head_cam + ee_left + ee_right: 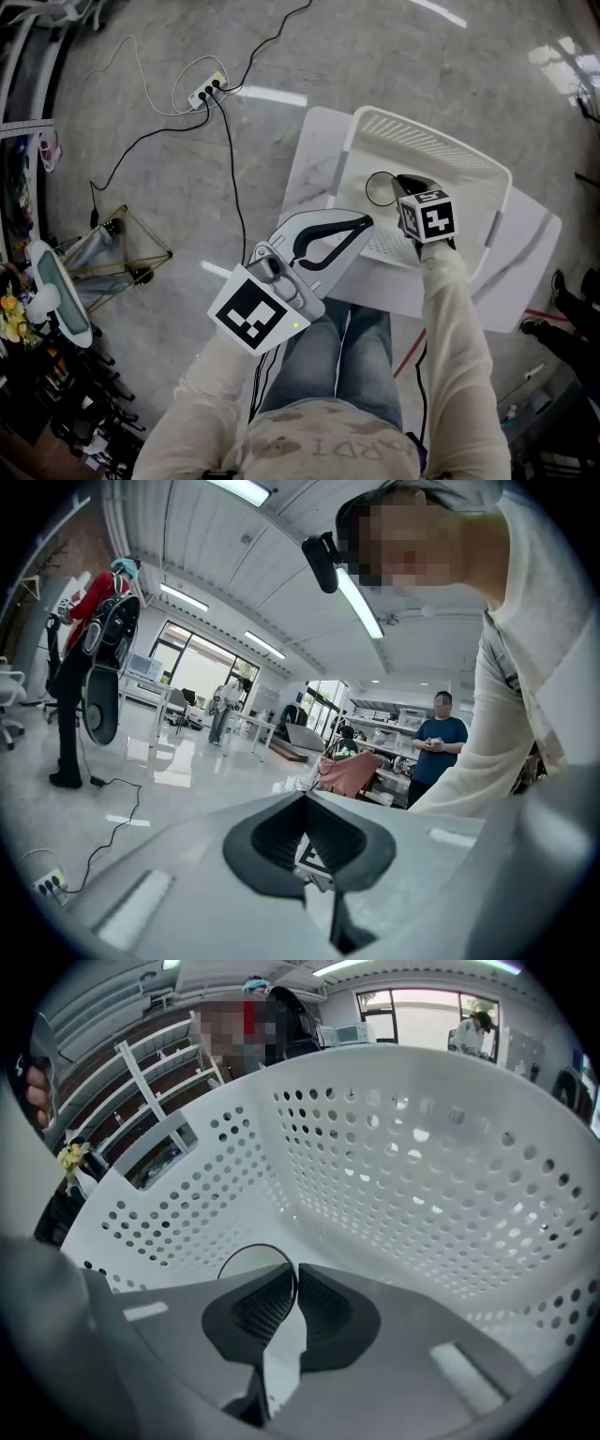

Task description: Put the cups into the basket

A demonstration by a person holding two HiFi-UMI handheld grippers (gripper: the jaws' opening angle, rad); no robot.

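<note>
A white perforated basket (441,141) stands on a small white table (314,141). My right gripper (398,181) reaches down inside it, shut on the thin dark rim of a clear cup (367,190). In the right gripper view the cup's rim (246,1249) arcs out to the left of the pinched right gripper (296,1274), with the basket's holed wall (422,1147) all round. My left gripper (367,222) hovers at the table's near edge, above the person's lap, shut on nothing. The left gripper (305,797) points up into the room, away from the basket.
A power strip (206,91) with trailing black cables lies on the floor to the far left. A wire frame stand (131,248) sits left of the person's legs. Someone's shoes (539,328) are at the right. A person in blue (439,742) stands in the distance.
</note>
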